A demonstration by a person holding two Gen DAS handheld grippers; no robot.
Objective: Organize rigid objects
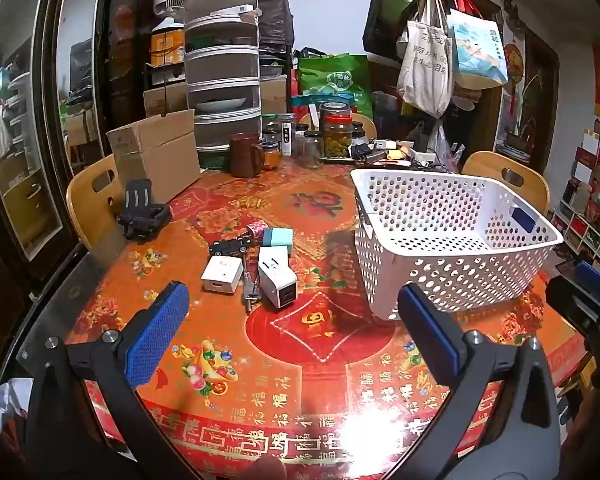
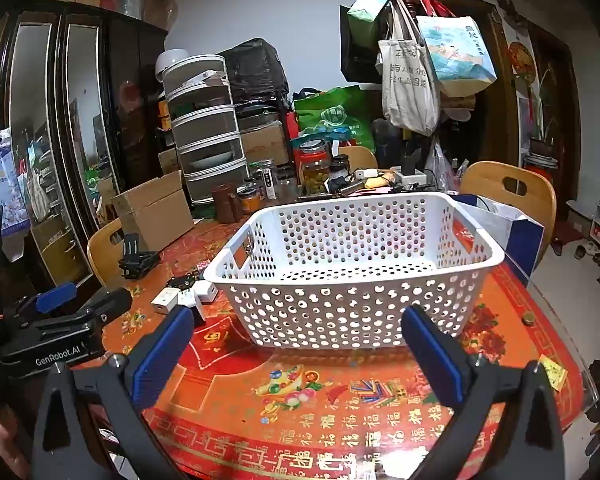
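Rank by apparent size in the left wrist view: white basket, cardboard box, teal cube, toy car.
1. white basket, by far the largest.
2. cardboard box, though it stands farther back, so it shows smaller than it is.
3 and 4. toy car and teal cube: too alike to rank; car longer, cube bulkier.

Ahead of the left tool (image 1: 292, 328), two chargers (image 1: 222, 274) flank keys (image 1: 250, 289) on the table (image 1: 320, 380), a toy car (image 1: 230, 245) behind them; the basket (image 1: 452, 240) sits ahead-right, directly before the right tool (image 2: 296, 350).
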